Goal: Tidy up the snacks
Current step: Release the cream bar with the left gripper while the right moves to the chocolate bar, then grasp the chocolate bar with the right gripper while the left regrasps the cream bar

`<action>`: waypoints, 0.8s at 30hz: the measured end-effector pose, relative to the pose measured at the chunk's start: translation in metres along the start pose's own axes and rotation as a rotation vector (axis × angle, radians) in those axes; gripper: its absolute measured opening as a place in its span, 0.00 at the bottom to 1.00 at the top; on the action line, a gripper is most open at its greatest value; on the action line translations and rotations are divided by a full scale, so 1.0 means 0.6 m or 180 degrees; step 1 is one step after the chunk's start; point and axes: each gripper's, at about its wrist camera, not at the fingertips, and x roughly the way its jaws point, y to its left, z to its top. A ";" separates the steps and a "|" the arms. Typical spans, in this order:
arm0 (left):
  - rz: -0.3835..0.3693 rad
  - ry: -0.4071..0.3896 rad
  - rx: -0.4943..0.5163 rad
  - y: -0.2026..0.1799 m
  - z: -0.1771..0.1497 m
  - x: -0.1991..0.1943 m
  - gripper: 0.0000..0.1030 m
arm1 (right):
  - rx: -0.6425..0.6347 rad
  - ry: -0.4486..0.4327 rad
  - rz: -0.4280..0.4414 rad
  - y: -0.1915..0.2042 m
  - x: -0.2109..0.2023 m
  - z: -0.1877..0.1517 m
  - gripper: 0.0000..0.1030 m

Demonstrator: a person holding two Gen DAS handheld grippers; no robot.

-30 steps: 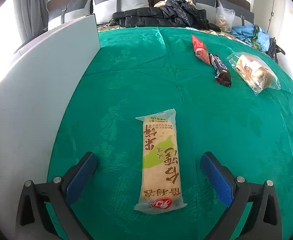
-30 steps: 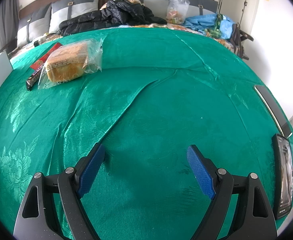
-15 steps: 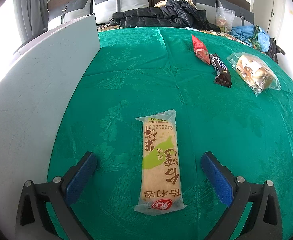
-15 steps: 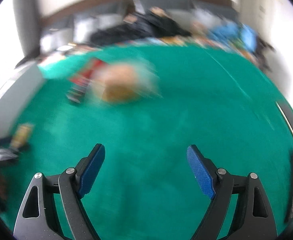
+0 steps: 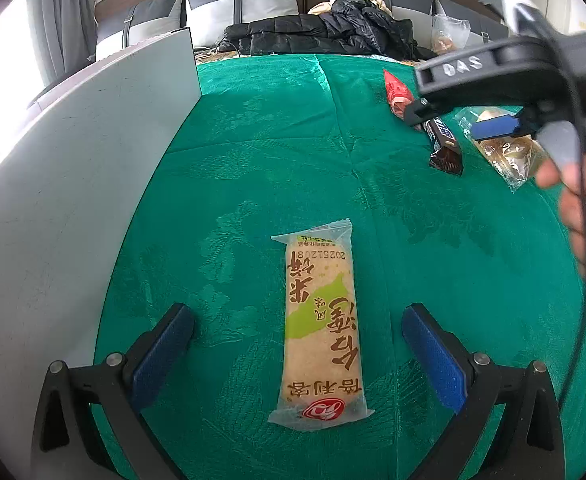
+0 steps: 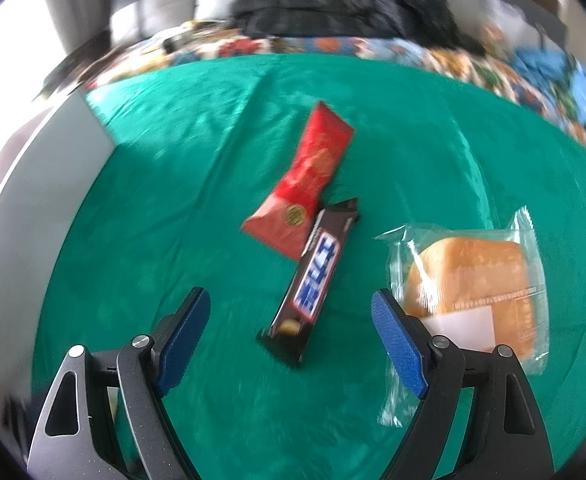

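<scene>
1. Your left gripper (image 5: pixel 297 354) hangs released over the green tabletop (image 5: pixel 253 168), its blue pads well apart on either side of the rice cracker pack (image 5: pixel 320 326). The pack lies flat and lengthwise between them, untouched, which reads as lined up for a pinch across its narrow width.

2. Beside the rice cracker pack, on its left, stands the grey panel (image 5: pixel 53 208), upright along the tabletop's edge.

3. Beyond the rice cracker pack and to its right, your right gripper (image 6: pixel 291 338) has its jaws spread wide with nothing pressed between them. They have just been easing slightly closed. The chocolate bar (image 6: pixel 315 280) lies between the pads, touched by neither, likely the next pick.

4. The bar's far end overlaps the red packet (image 6: pixel 307 178), so a grasp near the bar's near end looks safest.

5. The bagged bread (image 6: pixel 469 284) sits just beside the right pad, close enough to be nudged.

6. Farthest from the rice cracker pack, dark jackets (image 5: pixel 325 32) lie heaped against the cushions.
</scene>
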 end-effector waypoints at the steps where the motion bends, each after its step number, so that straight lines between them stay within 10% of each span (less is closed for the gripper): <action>1: 0.0001 0.0000 0.0000 0.000 0.000 -0.001 1.00 | 0.0102 0.0007 0.0009 -0.004 0.006 0.002 0.78; 3: 0.0001 0.0000 0.0000 0.000 0.000 0.000 1.00 | 0.0160 0.0090 -0.0066 -0.010 0.017 0.005 0.25; 6: 0.0001 0.0000 0.0000 0.000 0.000 -0.001 1.00 | 0.0253 0.0116 0.0024 -0.020 0.012 -0.013 0.18; 20: 0.0001 0.0001 -0.0001 0.000 0.000 -0.003 1.00 | -0.0104 -0.0051 0.0188 -0.069 -0.124 -0.256 0.23; 24: 0.0002 0.0001 -0.0001 0.000 0.000 -0.002 1.00 | -0.0290 -0.0303 0.0070 -0.052 -0.122 -0.281 0.71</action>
